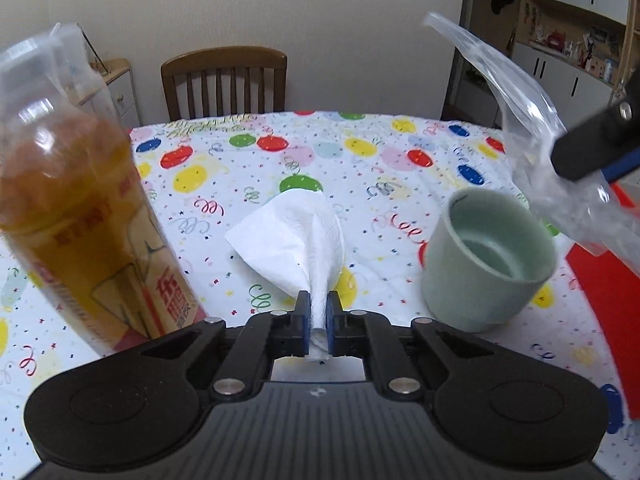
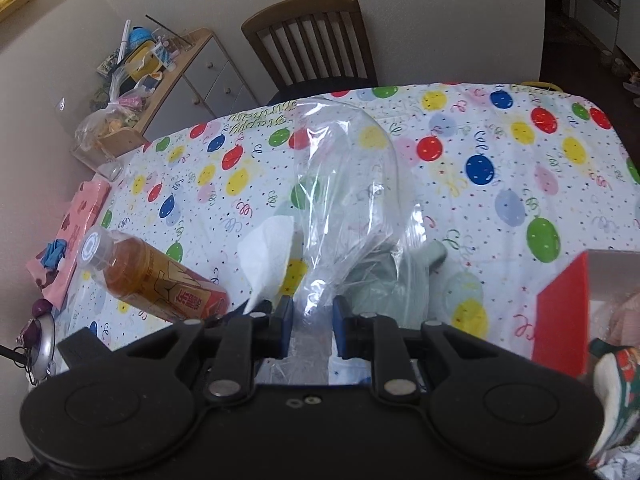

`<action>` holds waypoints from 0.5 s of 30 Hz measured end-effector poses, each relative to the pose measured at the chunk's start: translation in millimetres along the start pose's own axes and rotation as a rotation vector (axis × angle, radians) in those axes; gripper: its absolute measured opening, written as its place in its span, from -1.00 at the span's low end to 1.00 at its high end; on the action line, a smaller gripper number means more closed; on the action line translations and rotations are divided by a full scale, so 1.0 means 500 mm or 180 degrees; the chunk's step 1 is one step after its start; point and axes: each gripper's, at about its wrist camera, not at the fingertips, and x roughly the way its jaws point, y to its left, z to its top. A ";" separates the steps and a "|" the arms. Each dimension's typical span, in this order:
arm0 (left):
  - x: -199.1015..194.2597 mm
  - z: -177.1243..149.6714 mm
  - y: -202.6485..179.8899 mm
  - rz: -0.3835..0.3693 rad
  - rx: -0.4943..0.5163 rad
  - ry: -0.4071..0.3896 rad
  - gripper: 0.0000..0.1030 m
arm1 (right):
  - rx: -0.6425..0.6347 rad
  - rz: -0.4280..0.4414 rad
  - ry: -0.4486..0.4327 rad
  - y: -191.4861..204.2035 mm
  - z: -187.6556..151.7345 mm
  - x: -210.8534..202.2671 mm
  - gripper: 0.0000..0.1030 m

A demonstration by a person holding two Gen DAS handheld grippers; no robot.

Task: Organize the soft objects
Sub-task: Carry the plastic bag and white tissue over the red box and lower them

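A white tissue (image 1: pixel 292 236) fans out over the balloon-print tablecloth (image 1: pixel 360 160), and my left gripper (image 1: pixel 318 304) is shut on its bunched near end. My right gripper (image 2: pixel 312 308) is shut on the crumpled neck of a clear plastic bag (image 2: pixel 348 184), which billows upward in front of it. The left wrist view shows this bag (image 1: pixel 520 92) hanging at the upper right, above a pale green cup (image 1: pixel 488 256). In the right wrist view the tissue (image 2: pixel 268 256) shows just left of the bag.
An amber drink bottle (image 1: pixel 80 220) stands close to my left gripper's left side. A red box (image 2: pixel 560 308) holding soft items sits at the right. A pink packet (image 2: pixel 68 240) lies at the table's left edge. A wooden chair (image 2: pixel 312 44) stands behind the table.
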 end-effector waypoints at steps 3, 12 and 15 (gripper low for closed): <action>-0.037 0.006 -0.007 -0.0028 -0.0025 -0.0058 -0.85 | 0.0019 0.0019 -0.0044 -0.022 -0.014 -0.033 -0.61; -0.153 0.042 -0.075 -0.0122 0.0057 -0.0275 -0.85 | -0.0033 0.0080 -0.0174 -0.096 -0.056 -0.142 -0.61; -0.186 0.057 -0.113 -0.0162 0.0107 -0.0346 -0.85 | -0.0064 0.0102 -0.0228 -0.127 -0.070 -0.180 -0.61</action>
